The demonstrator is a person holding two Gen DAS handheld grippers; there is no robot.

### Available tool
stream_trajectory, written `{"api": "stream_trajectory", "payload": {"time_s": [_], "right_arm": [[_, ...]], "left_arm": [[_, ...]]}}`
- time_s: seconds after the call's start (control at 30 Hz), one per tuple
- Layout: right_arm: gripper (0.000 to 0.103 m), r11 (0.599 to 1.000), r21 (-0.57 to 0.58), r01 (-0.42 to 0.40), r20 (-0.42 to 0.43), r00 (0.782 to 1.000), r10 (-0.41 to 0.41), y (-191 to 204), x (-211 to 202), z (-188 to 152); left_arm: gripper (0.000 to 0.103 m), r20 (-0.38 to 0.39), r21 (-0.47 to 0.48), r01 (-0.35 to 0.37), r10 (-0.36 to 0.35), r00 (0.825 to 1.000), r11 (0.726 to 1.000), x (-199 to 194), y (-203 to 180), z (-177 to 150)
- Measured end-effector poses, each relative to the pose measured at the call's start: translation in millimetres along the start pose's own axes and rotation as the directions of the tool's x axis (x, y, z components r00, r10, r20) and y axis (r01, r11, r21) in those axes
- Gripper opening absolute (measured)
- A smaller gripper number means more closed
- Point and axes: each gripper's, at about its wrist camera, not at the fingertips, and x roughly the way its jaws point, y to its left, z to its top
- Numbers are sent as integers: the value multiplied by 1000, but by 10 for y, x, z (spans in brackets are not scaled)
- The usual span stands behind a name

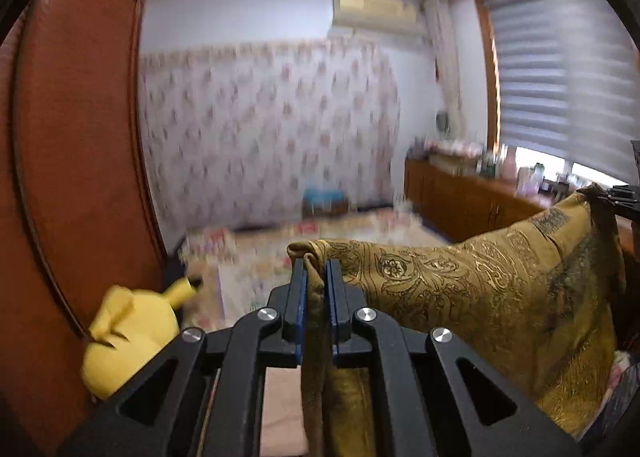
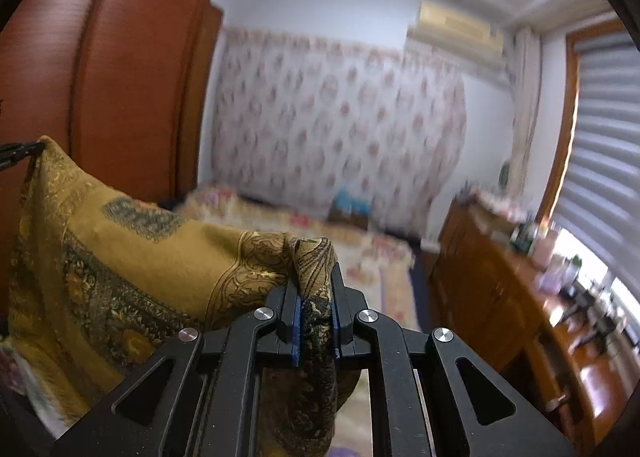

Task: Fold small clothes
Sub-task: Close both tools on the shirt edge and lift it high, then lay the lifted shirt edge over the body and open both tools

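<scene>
A mustard-gold cloth with a dark ornate pattern point(image 1: 472, 281) hangs stretched in the air between my two grippers. My left gripper point(image 1: 316, 269) is shut on one corner of it. The cloth runs right to the other gripper point(image 1: 618, 197) at the frame's edge. In the right wrist view my right gripper point(image 2: 314, 277) is shut on another corner of the cloth point(image 2: 132, 257), which runs left to the left gripper point(image 2: 16, 153). The rest of the cloth droops below both grippers.
A brown wardrobe point(image 1: 80, 137) stands at the left, with a yellow plush toy point(image 1: 128, 337) beside it. A bed with a floral cover point(image 2: 372, 253) lies ahead. A low wooden cabinet point(image 2: 500, 297) with clutter runs along the window at the right.
</scene>
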Motion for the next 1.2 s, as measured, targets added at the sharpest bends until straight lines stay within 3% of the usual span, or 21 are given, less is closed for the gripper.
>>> {"api": "stream_trajectory", "payload": {"time_s": [0.13,0.2,0.4,0.87,1.1,1.17,1.2], "right_arm": [[8,999,44,-9,-120,993,14,-52,995,-405],[8,1000,21,-3,-179,984,7,-4,1431,-565],[8,999,33,-1,-252,968,10,-10,2116,-801],[11,995,97,-26,-358,932,60,-77,2753,-1058],[25,991,134,-15,-377,924,64,-88,2806,-1089],[34,990,142,-20,-370,926,71,-86,2723,-1093],[46,989,146,-22,-369,926,75,-84,2694,-1096]], "left_arm": [[6,-125,1,-21,21,992,1000,810,-78,-404],[6,-161,-1,-34,33,986,999,1024,-138,-552],[6,-211,-26,-27,21,977,999,1367,-147,-653],[9,-288,-14,-6,2,958,1000,1804,-39,-706],[14,-290,-5,21,-21,957,1000,1668,-72,-699],[17,-280,7,17,-15,960,1000,1578,-97,-703],[20,-279,12,12,-8,960,1000,1548,-94,-712]]}}
